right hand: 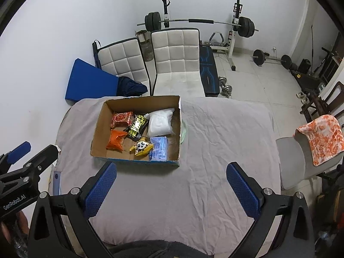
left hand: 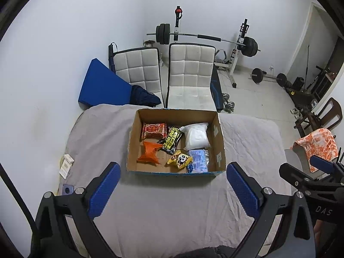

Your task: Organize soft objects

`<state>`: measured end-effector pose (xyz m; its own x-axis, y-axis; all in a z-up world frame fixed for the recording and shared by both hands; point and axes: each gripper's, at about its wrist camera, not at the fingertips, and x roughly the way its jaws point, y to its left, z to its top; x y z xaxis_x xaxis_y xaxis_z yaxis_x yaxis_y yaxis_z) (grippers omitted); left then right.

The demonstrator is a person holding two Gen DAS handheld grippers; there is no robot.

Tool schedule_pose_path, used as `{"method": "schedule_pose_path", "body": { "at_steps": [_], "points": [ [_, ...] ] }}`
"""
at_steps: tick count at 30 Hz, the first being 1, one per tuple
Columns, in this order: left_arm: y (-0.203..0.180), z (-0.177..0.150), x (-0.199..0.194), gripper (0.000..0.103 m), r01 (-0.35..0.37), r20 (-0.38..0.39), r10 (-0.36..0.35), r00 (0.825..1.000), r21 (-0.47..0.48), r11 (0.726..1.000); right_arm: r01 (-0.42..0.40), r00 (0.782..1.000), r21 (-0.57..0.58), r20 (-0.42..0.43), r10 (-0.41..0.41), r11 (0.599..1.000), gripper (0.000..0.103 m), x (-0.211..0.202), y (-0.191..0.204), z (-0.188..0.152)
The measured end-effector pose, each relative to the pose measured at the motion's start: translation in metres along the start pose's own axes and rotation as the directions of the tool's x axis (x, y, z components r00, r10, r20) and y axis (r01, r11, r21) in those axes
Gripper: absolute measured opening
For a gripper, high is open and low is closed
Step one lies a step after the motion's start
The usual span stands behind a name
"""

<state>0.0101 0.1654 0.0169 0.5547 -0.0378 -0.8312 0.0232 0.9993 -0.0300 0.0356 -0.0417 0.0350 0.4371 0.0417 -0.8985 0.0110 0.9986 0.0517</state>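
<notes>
An open cardboard box [left hand: 219,137] [right hand: 99,126] stands on the grey sheet. In it lie a red packet [left hand: 154,130], an orange packet [left hand: 149,152], a black and yellow packet [left hand: 171,139], a white bag [left hand: 196,136], a yellow panda packet [left hand: 180,160] and a pale blue pack [left hand: 198,161]. My left gripper [left hand: 173,172] is open and empty just before the box's near wall. My right gripper [right hand: 172,172] is open and empty over the bare sheet, near the box's front right corner. A pale green thing [right hand: 185,132] peeks out behind the box's right wall.
The grey sheet [left hand: 247,142] covers a bed or table. White small boxes [left hand: 66,164] and a phone [left hand: 67,189] lie at its left edge. Two white padded chairs [left hand: 190,75] and a blue mat [left hand: 103,86] stand beyond. A chair with an orange towel [right hand: 322,139] stands right.
</notes>
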Motion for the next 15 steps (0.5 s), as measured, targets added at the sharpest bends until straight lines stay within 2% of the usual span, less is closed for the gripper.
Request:
{"method": "schedule_pose_path", "body": {
  "at_steps": [15],
  "points": [
    [0.0014,0.0005,-0.0003,0.101,-0.004,0.000,0.004,1.000,-0.004,1.000,0.051,0.998,-0.007,0.035,-0.051,0.999,0.103,-0.0076,-0.0031,0.0002]
  ]
}}
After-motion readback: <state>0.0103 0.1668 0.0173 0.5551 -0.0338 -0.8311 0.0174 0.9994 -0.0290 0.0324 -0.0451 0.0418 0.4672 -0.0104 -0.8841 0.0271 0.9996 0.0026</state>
